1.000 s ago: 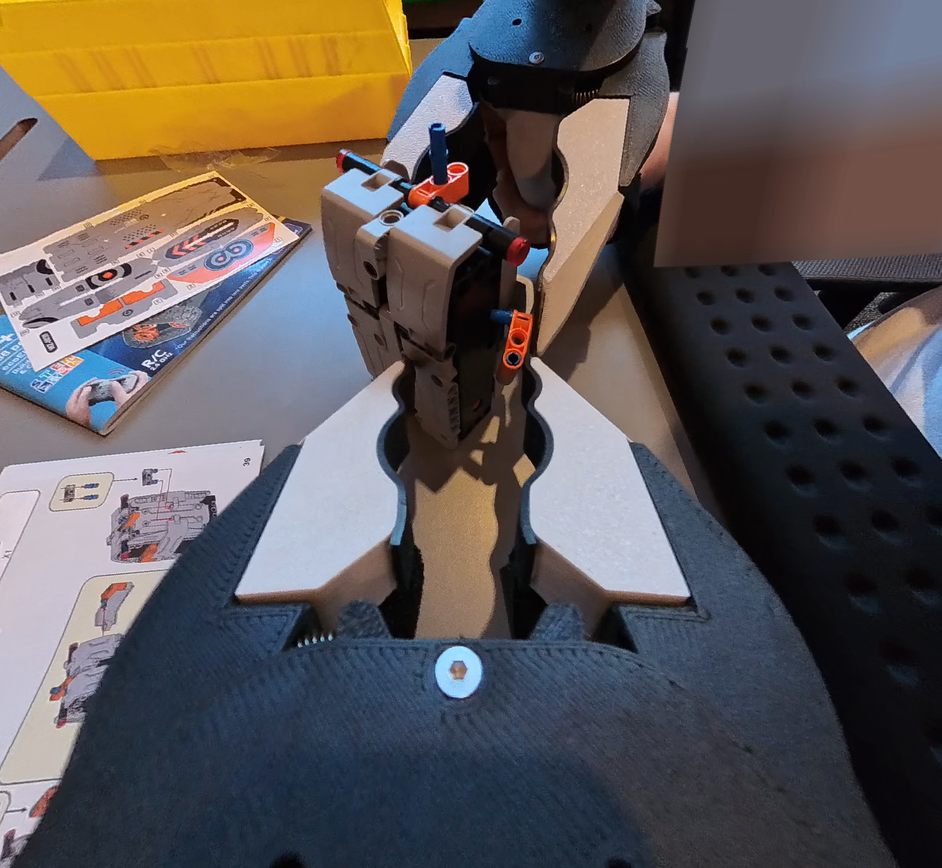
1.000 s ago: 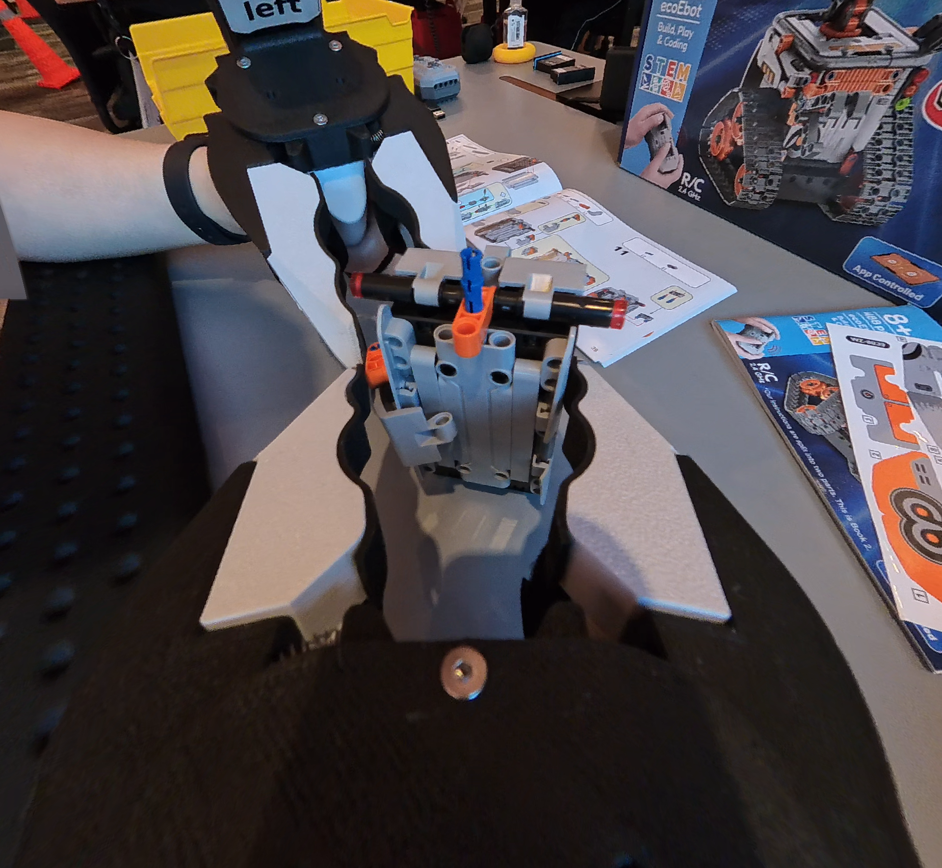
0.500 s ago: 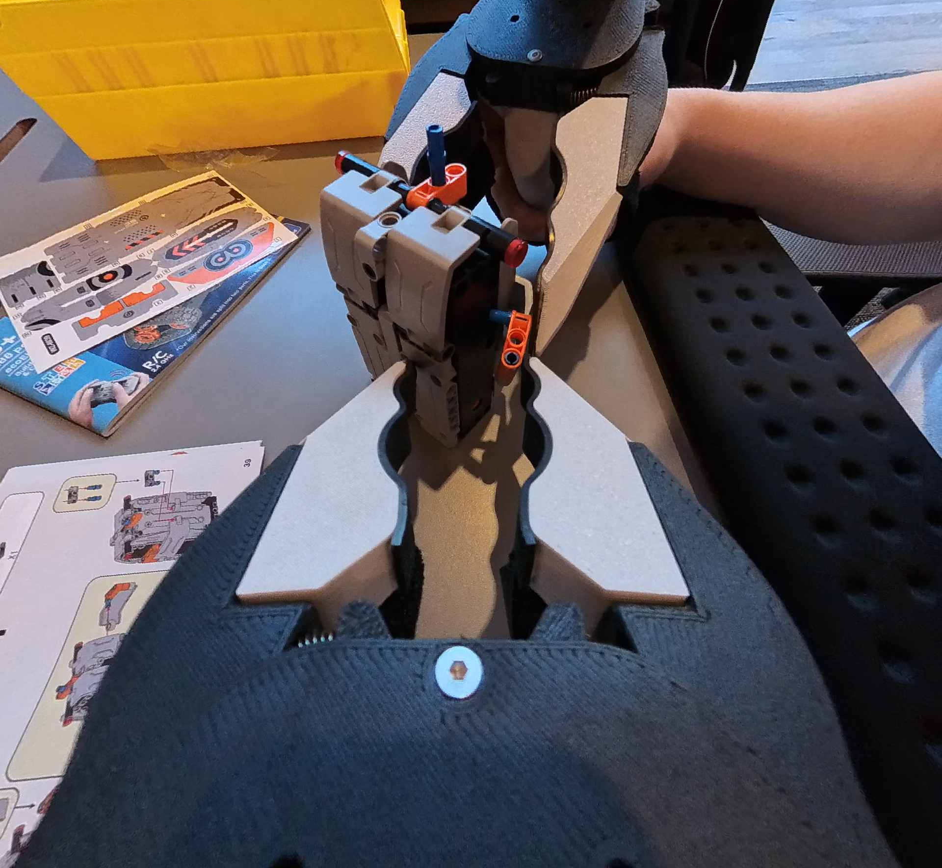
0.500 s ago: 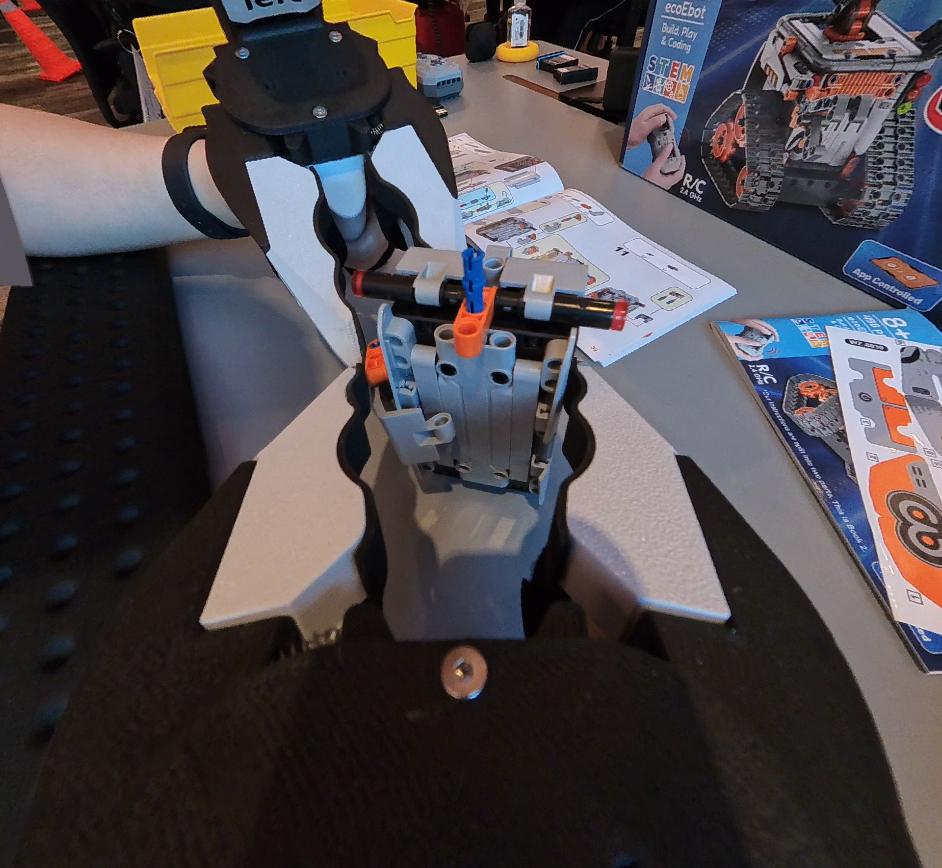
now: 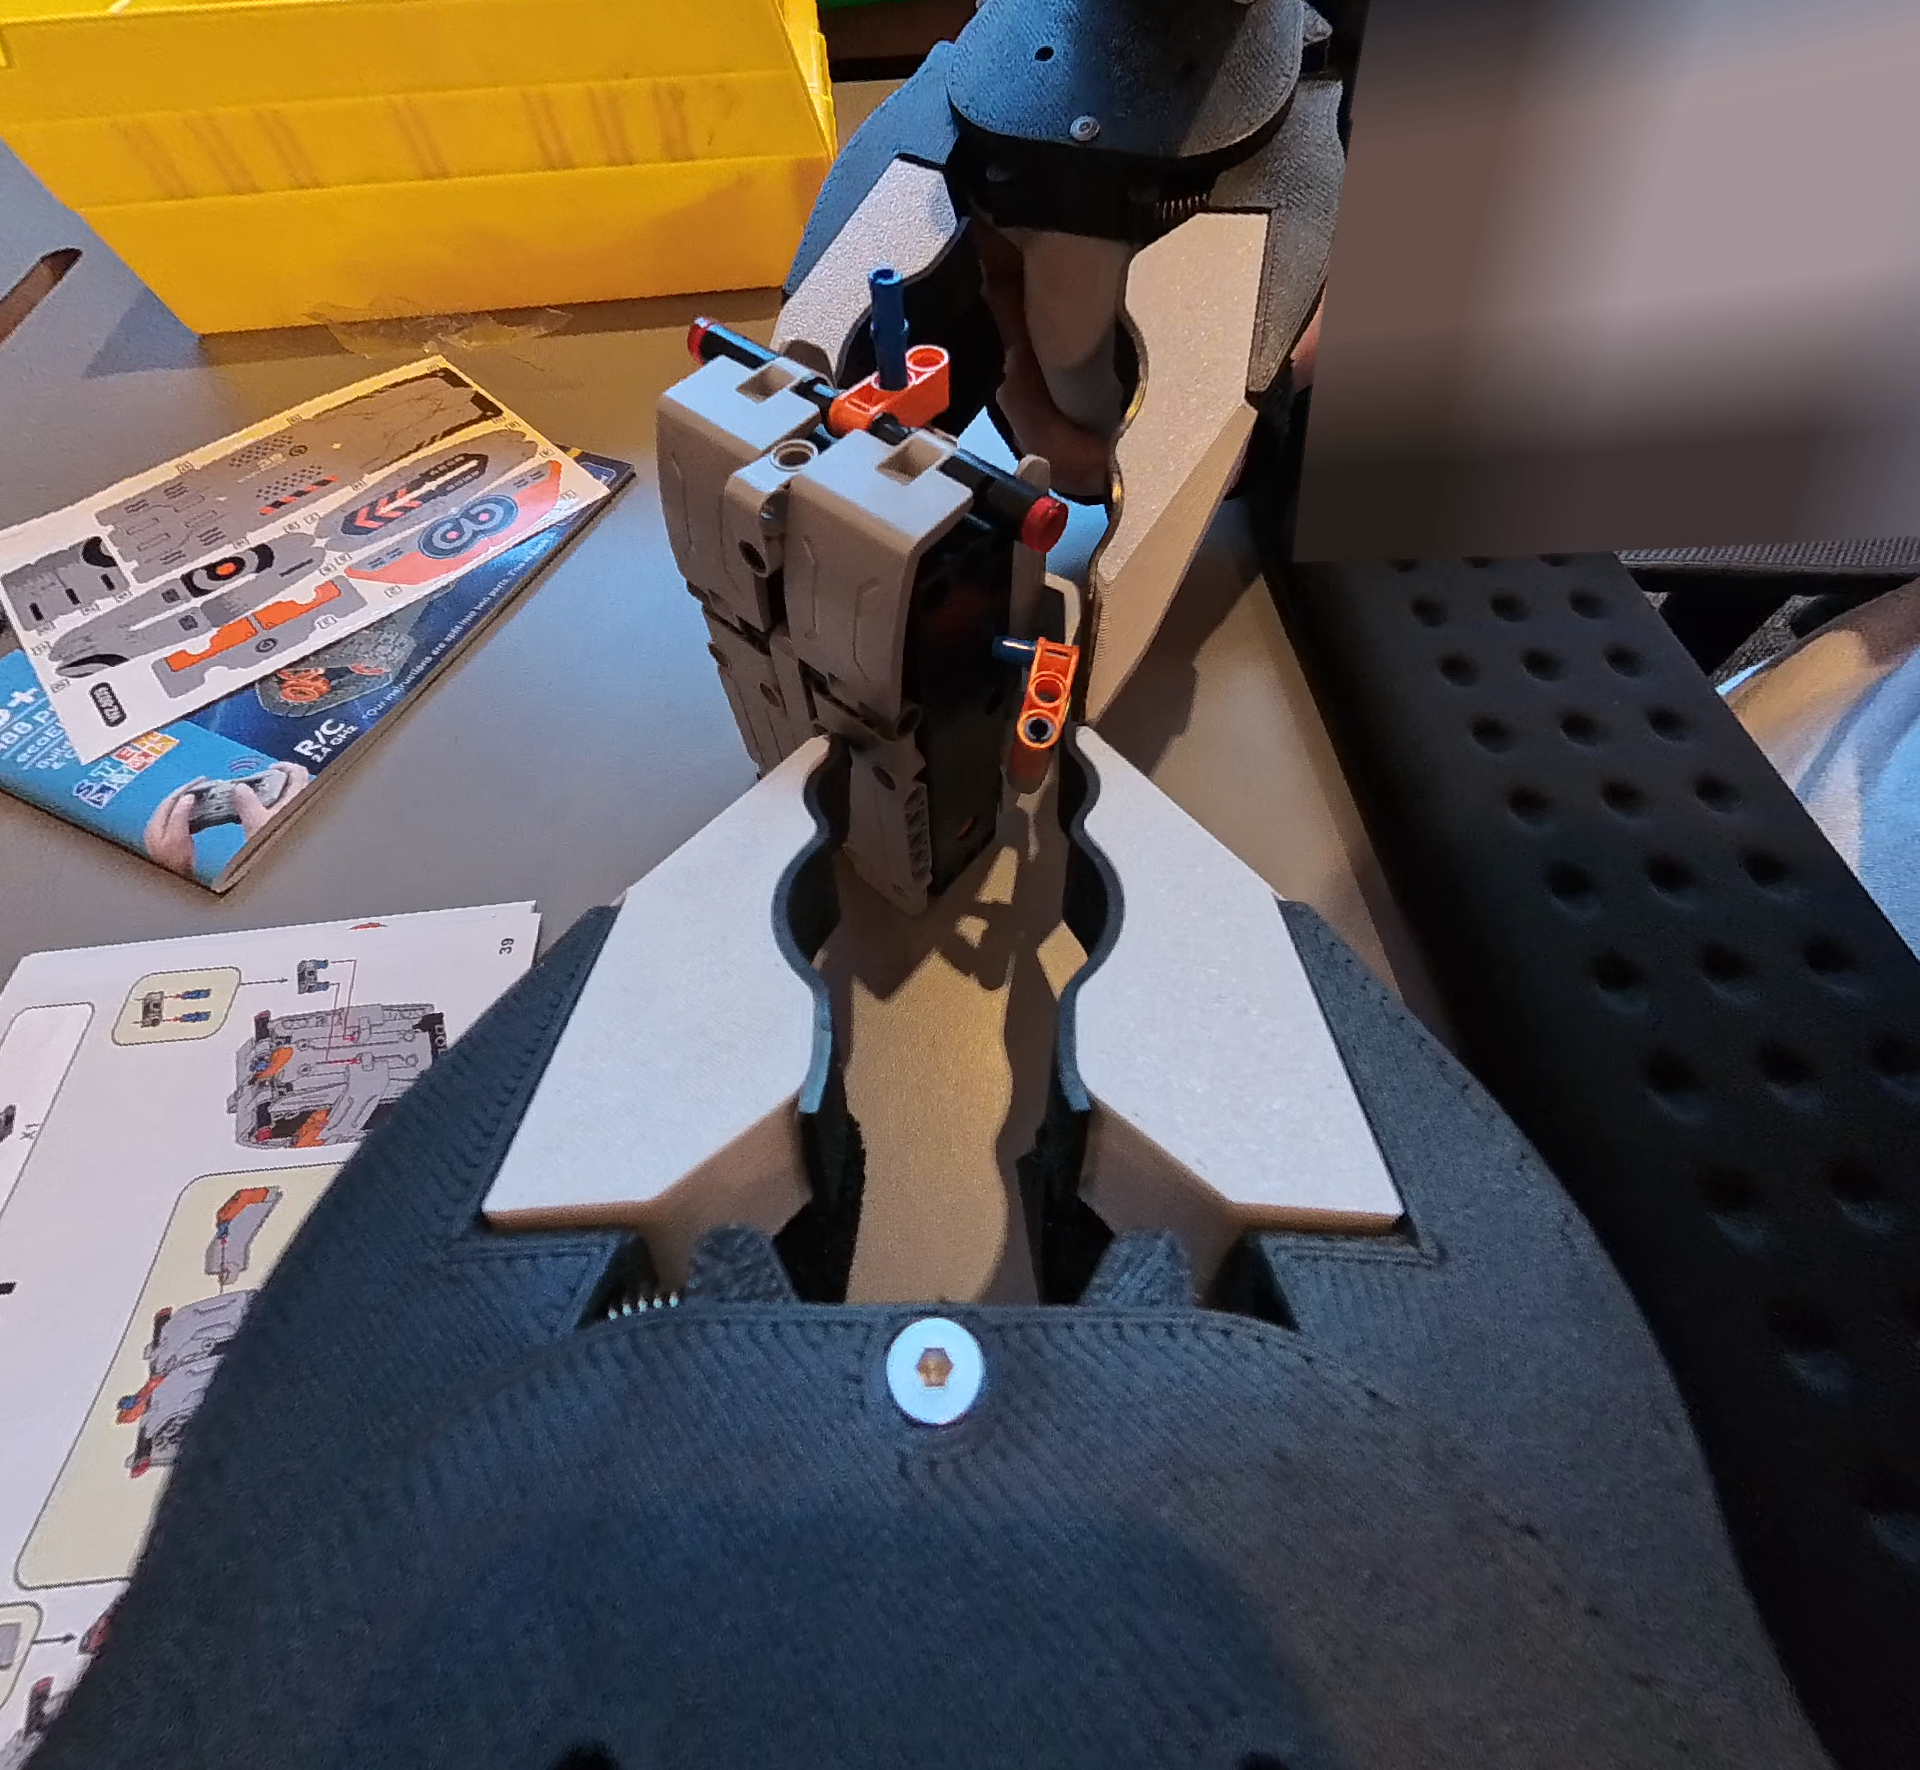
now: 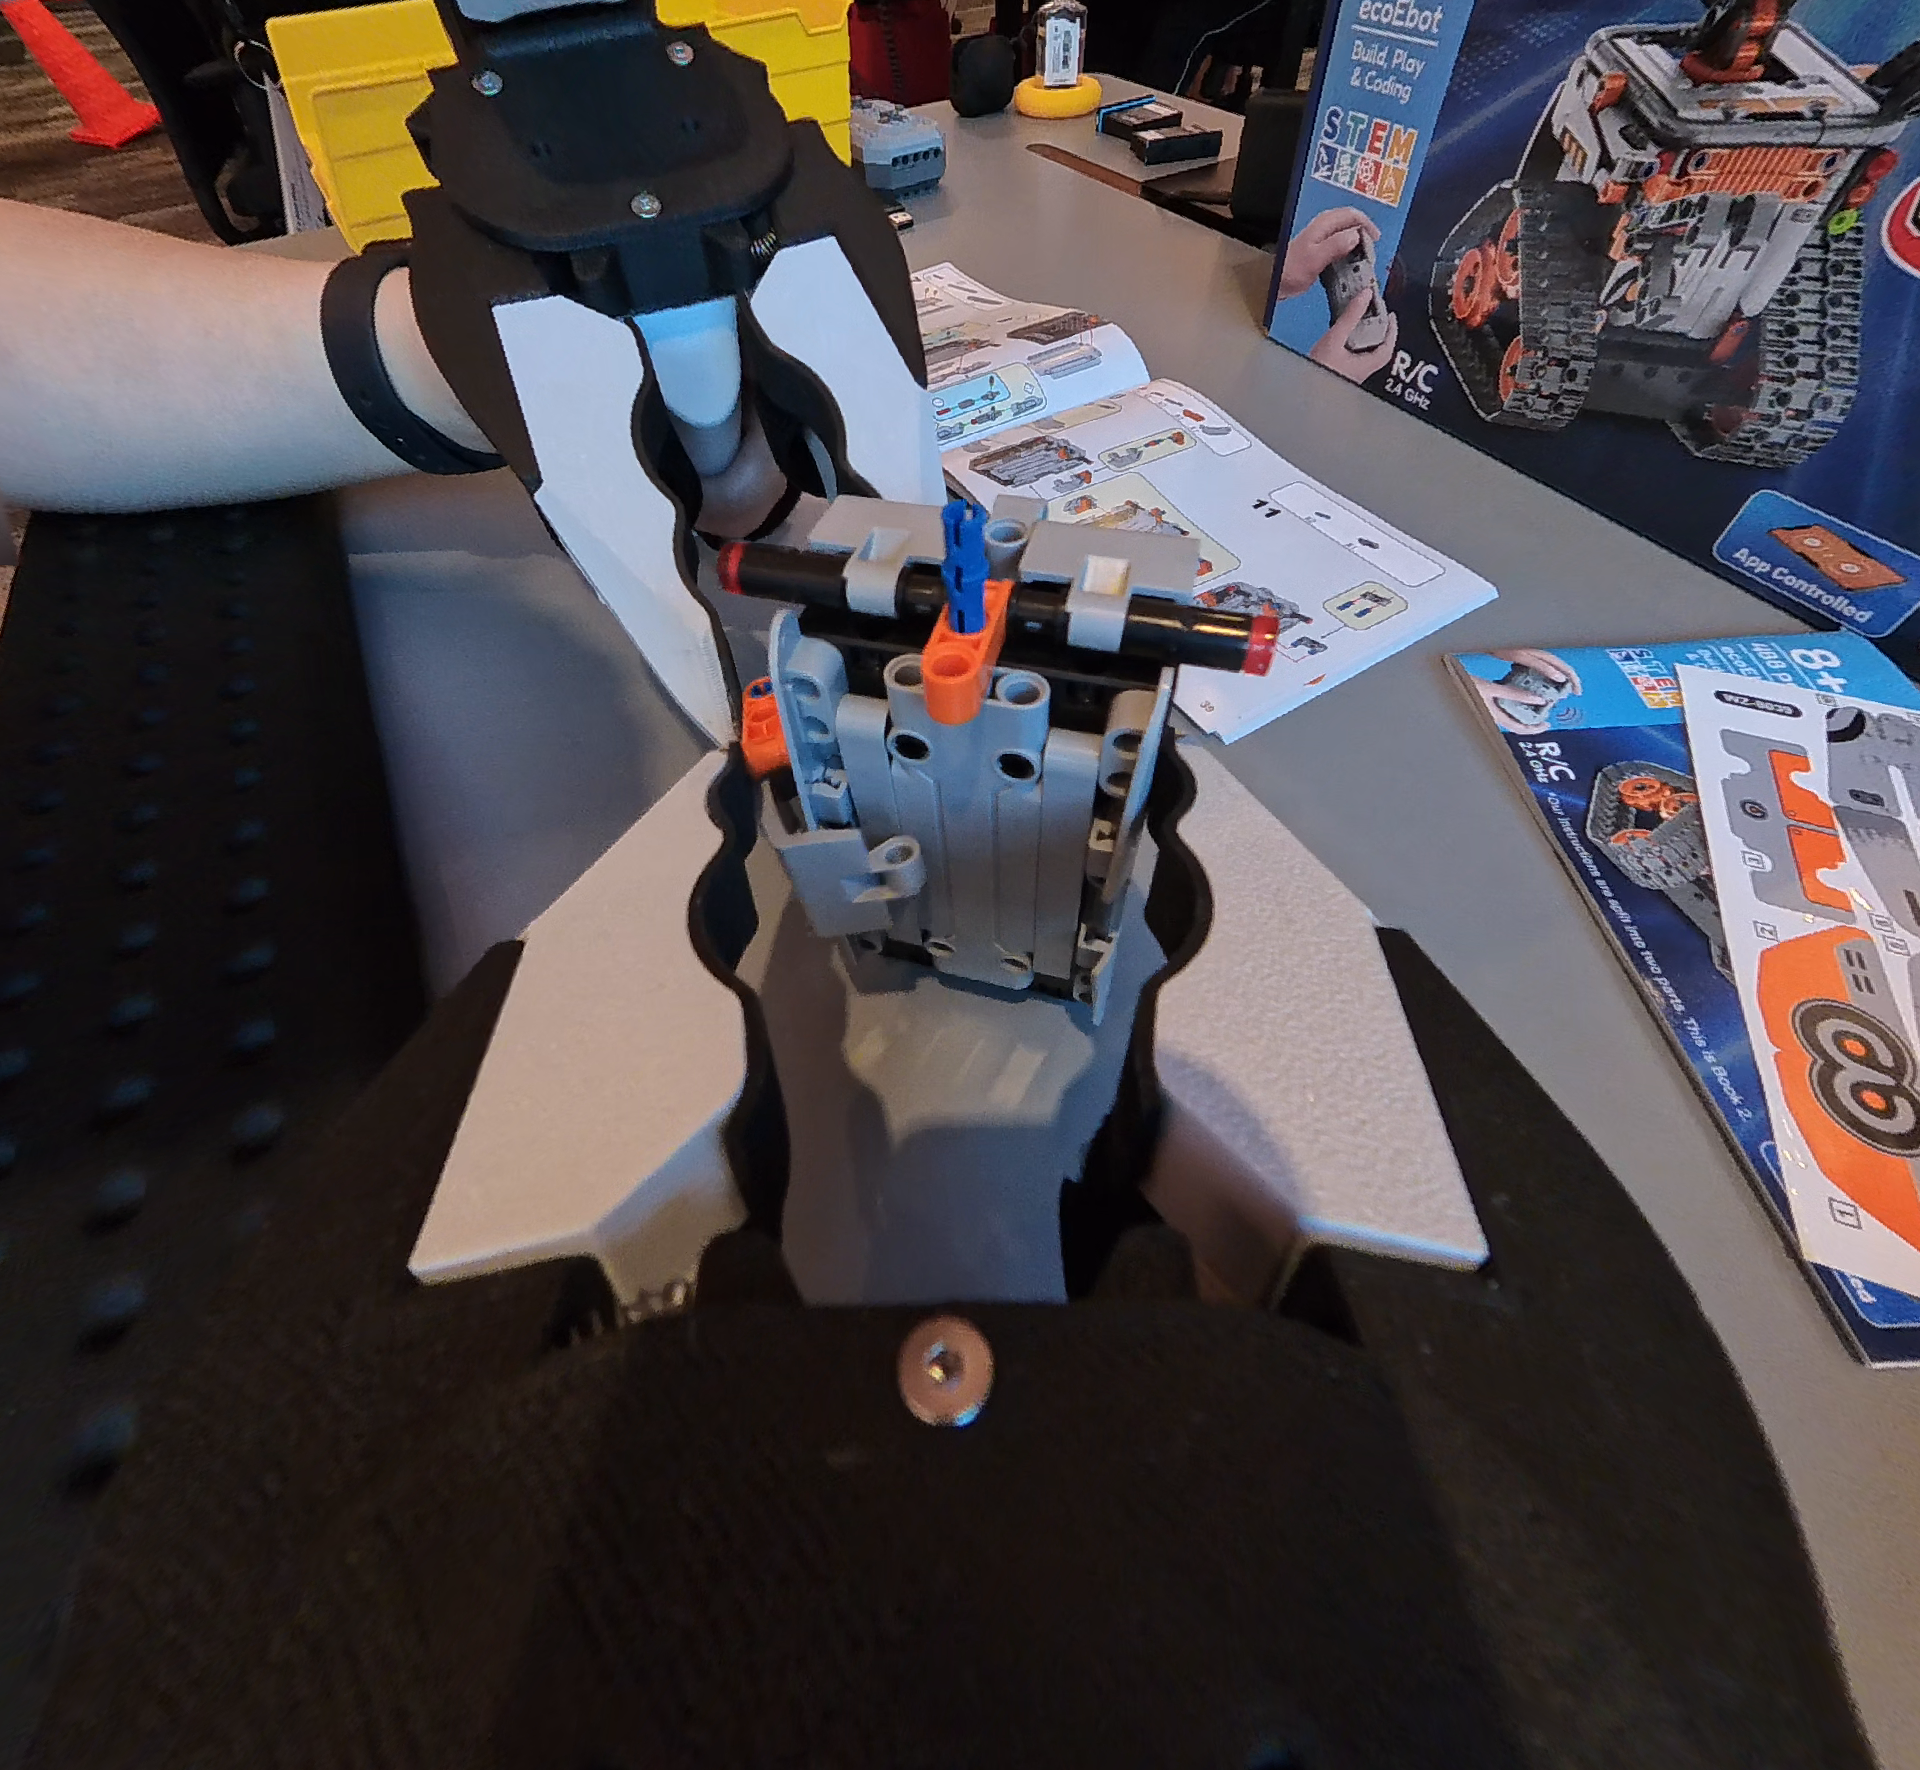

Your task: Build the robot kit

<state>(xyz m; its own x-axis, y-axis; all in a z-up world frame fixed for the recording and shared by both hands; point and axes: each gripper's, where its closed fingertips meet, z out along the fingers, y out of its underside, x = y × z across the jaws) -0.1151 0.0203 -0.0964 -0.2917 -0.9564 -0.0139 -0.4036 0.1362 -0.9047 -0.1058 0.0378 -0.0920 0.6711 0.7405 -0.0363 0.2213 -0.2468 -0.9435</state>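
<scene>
A grey brick assembly [image 6: 966, 816] with a black axle [image 6: 1143, 624], orange connectors and a blue pin on top stands upright between both grippers on the grey table [image 5: 540, 764]. My right gripper [image 6: 951, 770] is shut on its two wide sides. My left gripper [image 5: 951, 749] faces it from the other side and is shut on the thin lower end of the assembly [image 5: 821, 577], beside an orange connector [image 5: 1039, 707]. One finger [image 5: 1174, 473] of the right gripper shows behind the assembly. Whether the assembly's base touches the table is hidden.
A yellow bin [image 5: 416, 110] with plastic bags stands at the back. A sticker sheet on a blue booklet [image 5: 291, 536] and an open instruction booklet [image 6: 1195, 494] lie on the table. The kit box [image 6: 1610, 162] stands upright. A black perforated mat [image 5: 1610, 889] lies alongside. A person's forearm [image 6: 156, 370] rests there. The grippers are tip to tip, or close to it.
</scene>
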